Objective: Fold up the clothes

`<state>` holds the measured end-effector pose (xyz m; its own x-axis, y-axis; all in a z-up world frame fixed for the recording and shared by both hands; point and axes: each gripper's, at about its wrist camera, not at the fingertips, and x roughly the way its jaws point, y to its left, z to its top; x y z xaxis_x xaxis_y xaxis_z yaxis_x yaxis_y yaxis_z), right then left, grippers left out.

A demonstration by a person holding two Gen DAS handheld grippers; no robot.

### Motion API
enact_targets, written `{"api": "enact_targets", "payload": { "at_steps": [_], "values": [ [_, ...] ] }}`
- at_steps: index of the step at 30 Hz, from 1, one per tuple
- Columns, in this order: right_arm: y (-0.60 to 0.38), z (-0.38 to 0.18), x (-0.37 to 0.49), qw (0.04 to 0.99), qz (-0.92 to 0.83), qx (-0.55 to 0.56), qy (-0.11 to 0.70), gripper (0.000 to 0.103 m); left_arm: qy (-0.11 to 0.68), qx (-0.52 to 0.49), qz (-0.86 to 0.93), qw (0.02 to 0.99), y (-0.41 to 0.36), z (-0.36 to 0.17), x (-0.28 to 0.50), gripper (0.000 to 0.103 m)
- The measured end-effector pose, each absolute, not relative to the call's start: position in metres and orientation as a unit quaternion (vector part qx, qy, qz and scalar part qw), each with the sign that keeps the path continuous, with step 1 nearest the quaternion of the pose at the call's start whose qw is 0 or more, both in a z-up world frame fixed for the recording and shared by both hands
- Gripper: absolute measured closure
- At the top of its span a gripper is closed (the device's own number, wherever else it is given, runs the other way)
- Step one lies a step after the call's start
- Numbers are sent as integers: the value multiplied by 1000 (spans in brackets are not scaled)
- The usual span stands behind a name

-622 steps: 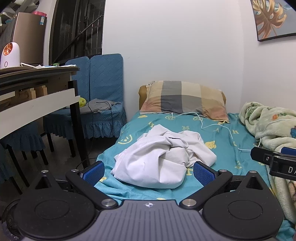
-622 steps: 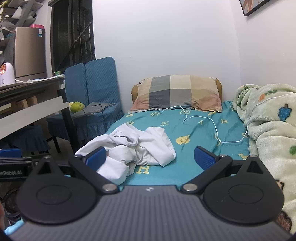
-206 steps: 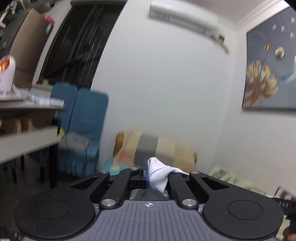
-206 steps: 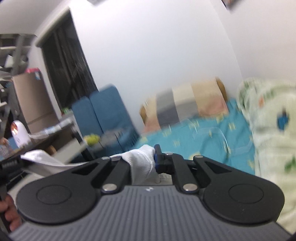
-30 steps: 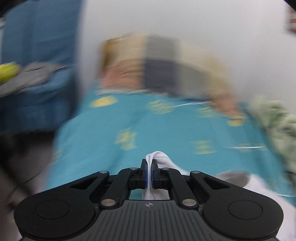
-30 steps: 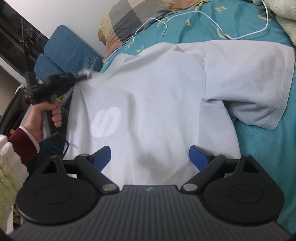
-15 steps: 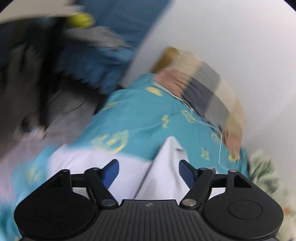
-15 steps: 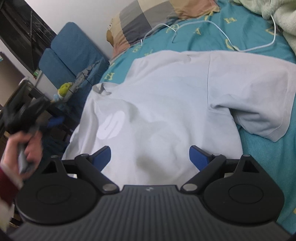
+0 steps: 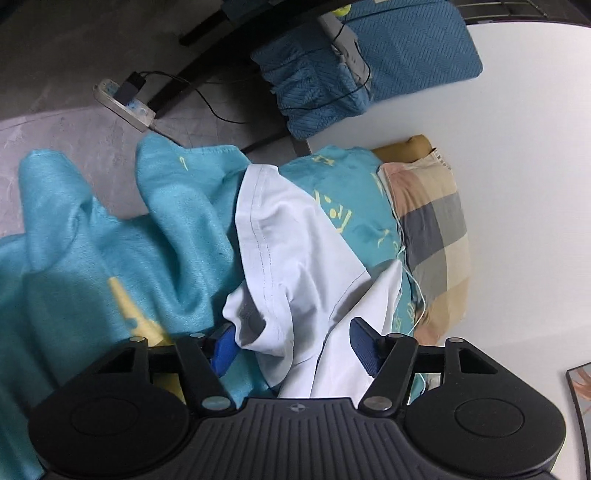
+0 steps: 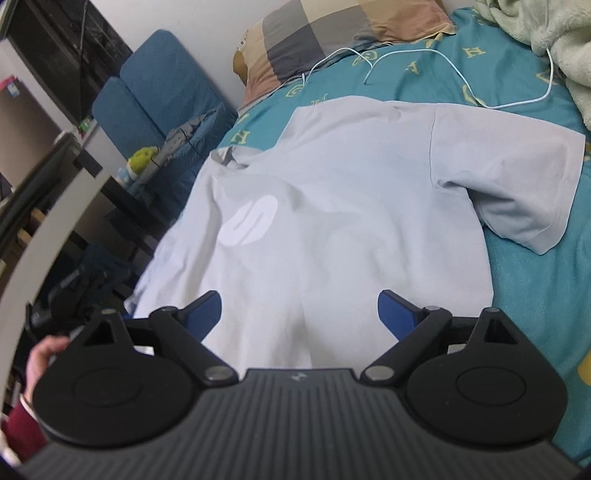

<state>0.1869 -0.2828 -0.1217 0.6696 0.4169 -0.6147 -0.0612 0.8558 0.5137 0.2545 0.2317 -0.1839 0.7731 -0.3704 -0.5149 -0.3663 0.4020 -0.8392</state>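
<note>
A white T-shirt (image 10: 351, 206) lies spread flat, back up, on the teal bed sheet (image 10: 535, 295), with a pale oval logo and its right sleeve (image 10: 517, 192) laid out. My right gripper (image 10: 299, 314) is open and empty just above the shirt's lower hem. In the left wrist view the shirt's left sleeve (image 9: 280, 236) hangs bunched over the bed's side edge. My left gripper (image 9: 295, 345) is open, its blue pads on either side of the sleeve's fold, not closed on it.
A checked pillow (image 10: 332, 33) and a white cable (image 10: 424, 62) lie at the head of the bed. A green fleece blanket (image 10: 554, 44) is heaped on the right. Blue chairs (image 10: 155, 99), a desk (image 10: 48, 236) and a floor power strip (image 9: 123, 103) stand left of the bed.
My left gripper let go of the shirt's shoulder, opened, and swung down to the sleeve hanging off the bed's edge. The right gripper stayed open over the hem.
</note>
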Motion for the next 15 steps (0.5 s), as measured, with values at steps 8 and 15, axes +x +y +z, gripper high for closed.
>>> {"api": "enact_targets", "payload": {
  "at_steps": [8,15],
  "values": [
    [-275,-128,196,886,119,222,389,10,328,-559,-26,761,228,-164,240,41],
    [-270,-133,197,881,116,225,399,10,356,-559,-13,749,220,-193,262,59]
  ]
}}
